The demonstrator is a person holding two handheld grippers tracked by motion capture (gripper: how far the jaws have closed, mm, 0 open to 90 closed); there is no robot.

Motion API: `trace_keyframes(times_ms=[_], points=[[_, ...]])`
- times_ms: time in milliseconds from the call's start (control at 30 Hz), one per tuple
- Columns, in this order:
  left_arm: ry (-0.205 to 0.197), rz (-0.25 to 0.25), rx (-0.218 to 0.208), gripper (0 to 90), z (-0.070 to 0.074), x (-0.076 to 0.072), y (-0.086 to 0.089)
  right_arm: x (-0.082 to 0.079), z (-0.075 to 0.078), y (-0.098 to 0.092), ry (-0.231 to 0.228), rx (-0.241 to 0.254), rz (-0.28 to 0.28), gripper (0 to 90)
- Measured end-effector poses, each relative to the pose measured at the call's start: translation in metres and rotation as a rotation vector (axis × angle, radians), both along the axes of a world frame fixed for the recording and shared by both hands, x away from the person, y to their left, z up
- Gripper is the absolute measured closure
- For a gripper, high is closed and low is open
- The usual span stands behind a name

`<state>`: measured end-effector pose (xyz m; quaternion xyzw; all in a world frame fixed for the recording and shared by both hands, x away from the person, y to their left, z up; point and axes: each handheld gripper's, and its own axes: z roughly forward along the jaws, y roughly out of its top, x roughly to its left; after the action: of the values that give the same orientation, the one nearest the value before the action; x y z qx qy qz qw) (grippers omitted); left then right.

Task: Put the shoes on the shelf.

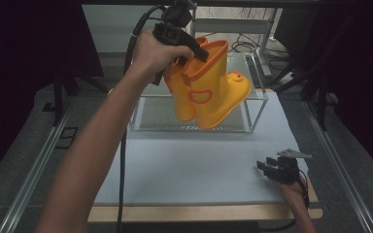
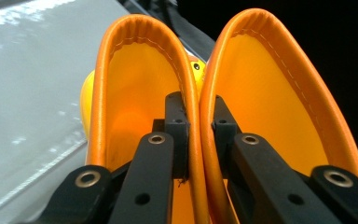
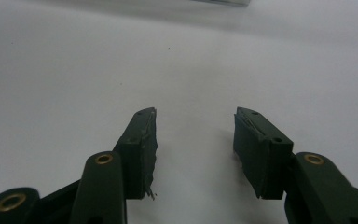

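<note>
Keep your left claw (image 1: 201, 51) pinching both boots (image 1: 209, 92) by their adjoining cuffs; lower them level into the clear box (image 1: 257, 104). Right claw (image 1: 268, 167) rests spread.

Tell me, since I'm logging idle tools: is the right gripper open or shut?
Open. The right gripper shows its two jaws spread apart with bare white mat between them, holding nothing.

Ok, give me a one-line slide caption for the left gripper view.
Left gripper shut on the touching orange-trimmed cuffs of two yellow boots, one jaw inside each boot.
</note>
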<state>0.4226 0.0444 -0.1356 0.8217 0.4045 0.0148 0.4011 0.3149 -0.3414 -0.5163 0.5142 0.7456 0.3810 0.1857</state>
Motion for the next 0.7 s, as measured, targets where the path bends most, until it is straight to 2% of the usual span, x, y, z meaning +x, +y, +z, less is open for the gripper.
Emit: trace_keyframes(times_ms=[167,367,500,700], points=[[0.001,0.106,-0.004,82.3,-0.004,0.025,0.007,-0.001,0.001,0.001,0.000,0.001,0.005,49.2],[0.004,0.208,0.031,82.2,-0.011,0.054,0.012,-0.001,0.001,0.001,-0.001,0.006,0.004,49.1],[0.009,0.264,0.036,82.3,-0.016,0.076,0.016,-0.001,0.001,0.001,-0.001,0.007,0.002,49.2],[0.017,0.304,0.054,82.2,-0.024,0.109,0.017,0.000,0.000,0.002,0.004,0.002,0.007,49.2]])
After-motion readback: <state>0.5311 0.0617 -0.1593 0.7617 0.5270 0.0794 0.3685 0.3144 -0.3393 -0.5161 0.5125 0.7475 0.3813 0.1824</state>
